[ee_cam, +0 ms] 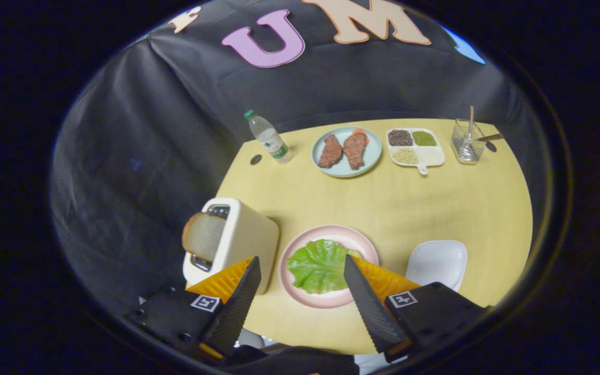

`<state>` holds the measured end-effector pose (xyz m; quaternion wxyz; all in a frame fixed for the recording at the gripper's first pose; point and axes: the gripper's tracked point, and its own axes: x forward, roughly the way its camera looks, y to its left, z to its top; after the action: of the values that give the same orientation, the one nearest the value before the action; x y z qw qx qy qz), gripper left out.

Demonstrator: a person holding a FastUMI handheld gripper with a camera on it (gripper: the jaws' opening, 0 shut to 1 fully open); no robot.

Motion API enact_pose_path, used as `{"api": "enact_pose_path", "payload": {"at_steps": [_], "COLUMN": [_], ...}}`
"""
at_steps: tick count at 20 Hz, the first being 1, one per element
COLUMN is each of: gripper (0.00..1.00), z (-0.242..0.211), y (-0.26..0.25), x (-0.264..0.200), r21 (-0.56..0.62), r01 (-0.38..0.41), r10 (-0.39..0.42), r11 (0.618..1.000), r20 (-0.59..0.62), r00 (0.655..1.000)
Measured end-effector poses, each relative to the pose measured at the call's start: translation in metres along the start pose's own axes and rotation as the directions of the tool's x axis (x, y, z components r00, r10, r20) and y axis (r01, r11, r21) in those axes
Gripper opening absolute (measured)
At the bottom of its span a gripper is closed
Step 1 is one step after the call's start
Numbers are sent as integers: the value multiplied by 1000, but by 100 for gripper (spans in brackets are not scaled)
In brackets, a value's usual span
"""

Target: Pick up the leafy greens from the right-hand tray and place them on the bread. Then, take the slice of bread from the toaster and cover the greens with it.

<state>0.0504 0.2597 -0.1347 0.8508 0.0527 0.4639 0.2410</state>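
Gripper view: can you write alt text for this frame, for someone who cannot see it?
The open gripper hovers over a pink plate where a lettuce leaf lies. A slice of bread sticks up from the toaster beside the plate, and an empty white tray sits on its other side.

tongs (300, 271) high above the table, fingers (240, 304) spread wide, nothing between them

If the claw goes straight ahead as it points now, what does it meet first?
Probably the lettuce on the pink plate, which lies between and just ahead of the open claw. Depth is unclear, so this is a guess.
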Motion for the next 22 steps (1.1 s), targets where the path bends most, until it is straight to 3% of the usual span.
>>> {"api": "enact_pose_path", "payload": {"at_steps": [6, 13, 22], "gripper": [100, 100, 99], "z": [34, 16, -18], "y": [56, 129, 166], "x": [-6, 29, 107], "r21": [36, 116, 45], "r01": [32, 68, 129], "r10": [-30, -43, -107], "r11": [999, 991, 991], "r20": [-49, -211, -326], "r00": [998, 977, 939]}}
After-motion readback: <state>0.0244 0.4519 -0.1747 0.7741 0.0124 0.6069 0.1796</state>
